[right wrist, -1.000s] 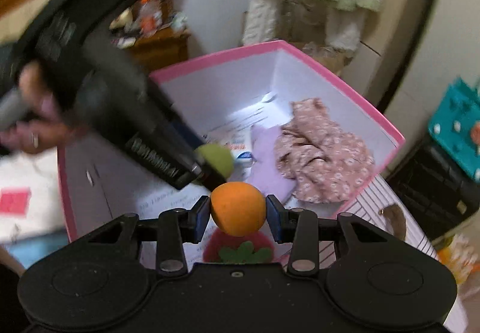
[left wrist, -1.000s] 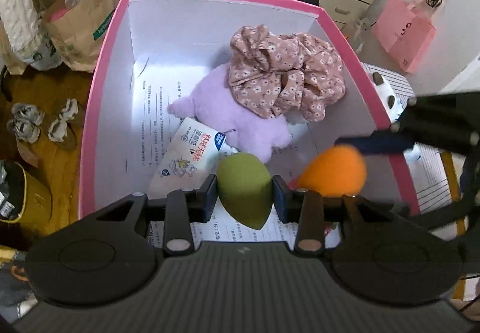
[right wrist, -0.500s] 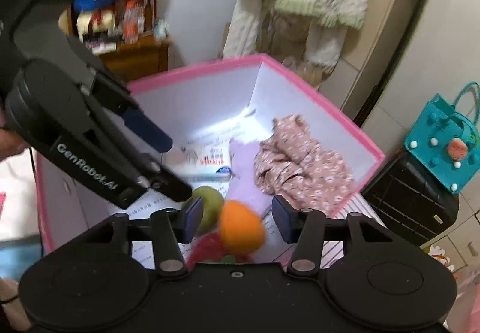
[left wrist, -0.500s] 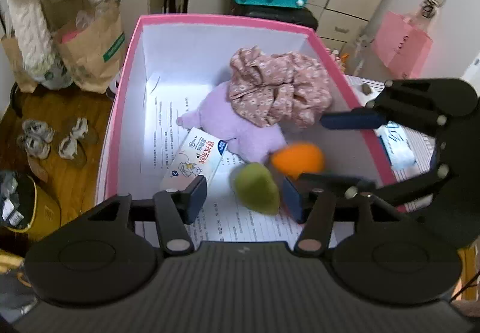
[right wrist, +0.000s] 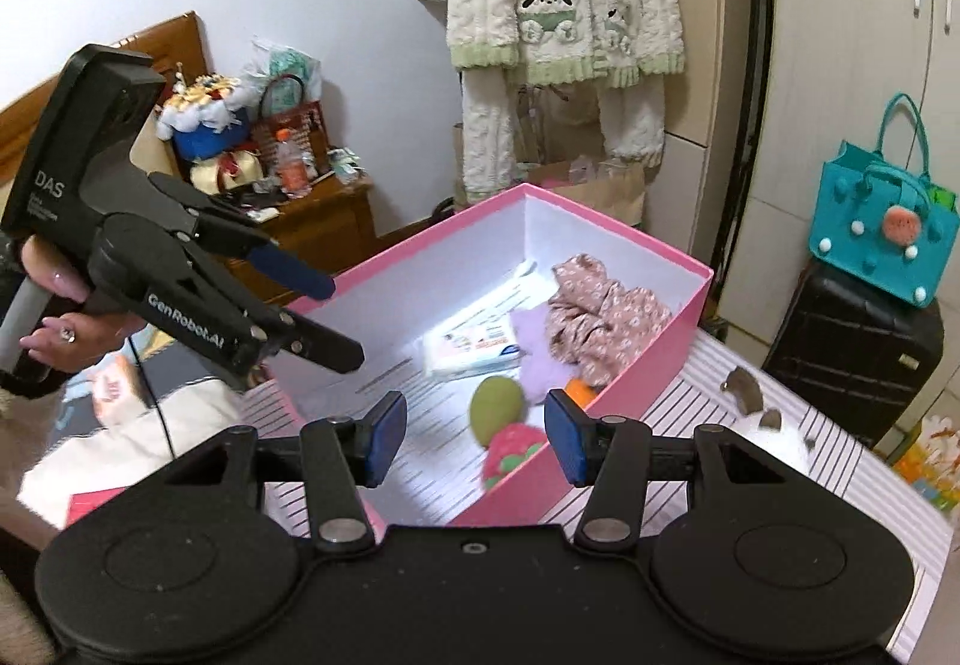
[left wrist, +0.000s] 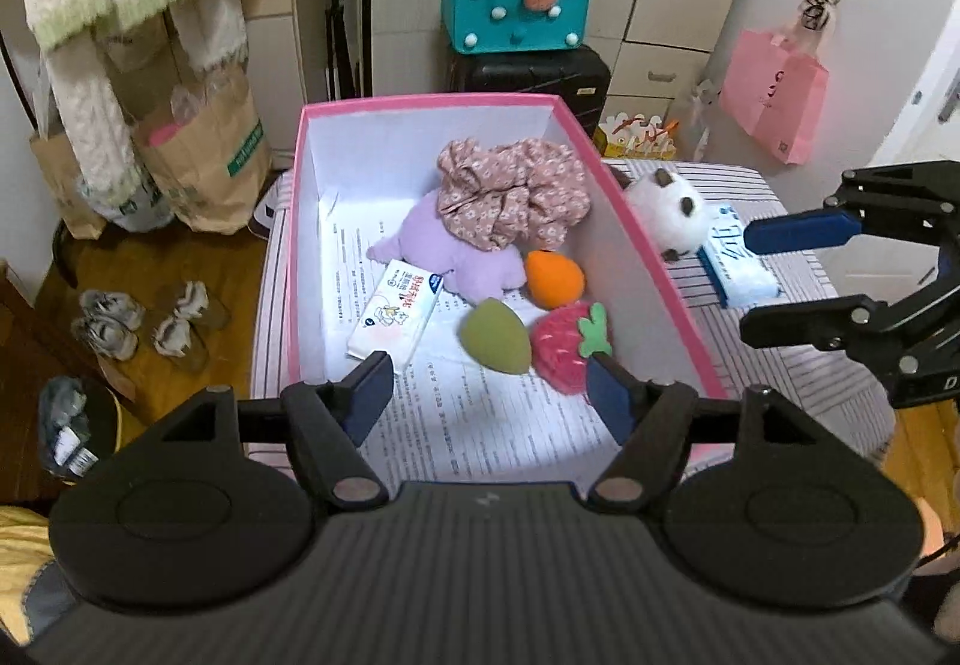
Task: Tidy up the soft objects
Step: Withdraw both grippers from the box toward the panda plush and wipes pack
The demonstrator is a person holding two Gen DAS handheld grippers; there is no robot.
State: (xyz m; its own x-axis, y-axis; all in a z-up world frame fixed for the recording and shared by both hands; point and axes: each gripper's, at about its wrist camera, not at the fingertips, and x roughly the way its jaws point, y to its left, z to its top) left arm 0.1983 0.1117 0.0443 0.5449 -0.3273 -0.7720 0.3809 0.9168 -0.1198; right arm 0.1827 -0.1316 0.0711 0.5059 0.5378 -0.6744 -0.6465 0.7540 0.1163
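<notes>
Lying outside pink box (left wrist: 636, 221) — panda plush (left wrist: 663, 206), tissue pack (left wrist: 735, 269)

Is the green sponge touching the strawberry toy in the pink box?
Cannot tell. In the left wrist view the green sponge and strawberry toy sit edge to edge; the right wrist view overlaps them, showing neither gap nor contact.

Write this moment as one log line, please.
left gripper open, empty | right gripper open, empty | green teardrop sponge, orange teardrop sponge inside pink cardboard box
</notes>
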